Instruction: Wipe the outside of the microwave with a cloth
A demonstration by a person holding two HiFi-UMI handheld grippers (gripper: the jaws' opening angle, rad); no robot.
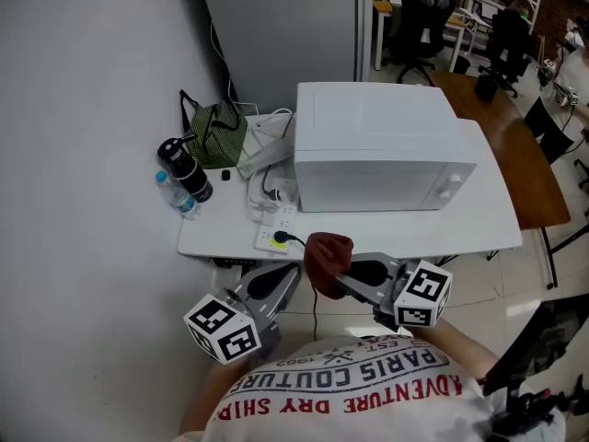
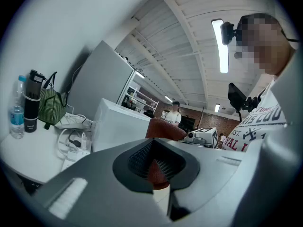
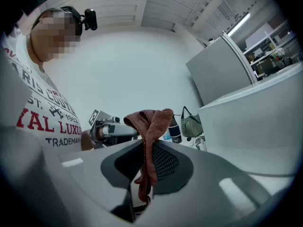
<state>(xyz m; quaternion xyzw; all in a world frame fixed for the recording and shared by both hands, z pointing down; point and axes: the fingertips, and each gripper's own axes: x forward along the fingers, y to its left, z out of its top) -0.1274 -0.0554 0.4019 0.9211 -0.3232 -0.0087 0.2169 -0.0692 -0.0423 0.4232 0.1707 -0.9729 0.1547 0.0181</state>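
Observation:
The white microwave (image 1: 377,150) stands on a white table (image 1: 221,233), door side toward me. My right gripper (image 1: 339,279) hovers in front of the table's near edge, shut on a reddish-brown cloth (image 1: 327,254) that bunches above its jaws and hangs below them. In the right gripper view the cloth (image 3: 149,122) is pinched between the jaws, with the microwave (image 3: 255,122) at the right. My left gripper (image 1: 290,274) is just left of the cloth, jaws together with nothing held. The left gripper view shows the cloth (image 2: 164,129) beyond its tips and the microwave (image 2: 118,126) behind.
Left of the microwave lie a power strip with cables (image 1: 276,228), a black flask (image 1: 187,168), a water bottle (image 1: 177,193) and a green bag (image 1: 218,132). A grey cabinet (image 1: 285,26) stands behind. A wooden table (image 1: 520,155) adjoins on the right.

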